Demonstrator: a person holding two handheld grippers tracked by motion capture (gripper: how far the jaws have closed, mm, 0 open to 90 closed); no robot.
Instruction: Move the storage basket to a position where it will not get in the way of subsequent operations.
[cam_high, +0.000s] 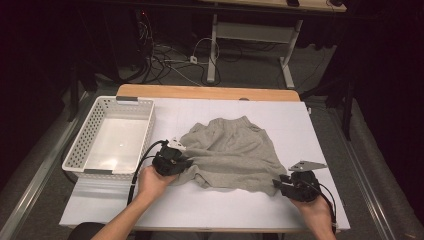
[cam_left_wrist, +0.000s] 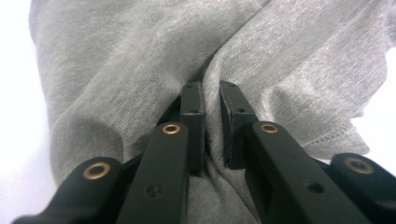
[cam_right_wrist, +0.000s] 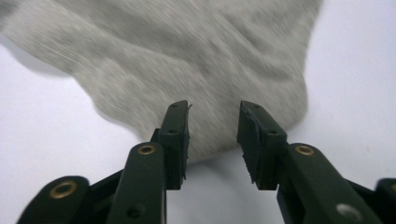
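A crumpled grey garment lies in the middle of the white table top. My left gripper is at the garment's left edge, shut on a fold of the grey cloth that bunches between its jaws. My right gripper is at the garment's lower right corner. Its jaws stand apart, and the corner of the cloth lies between the tips without being pinched. A hand holds each gripper from the near side.
A white perforated basket stands empty at the table's left side, close to my left gripper. A wooden strip runs along the far edge. Beyond it, cables and a desk frame are on the floor.
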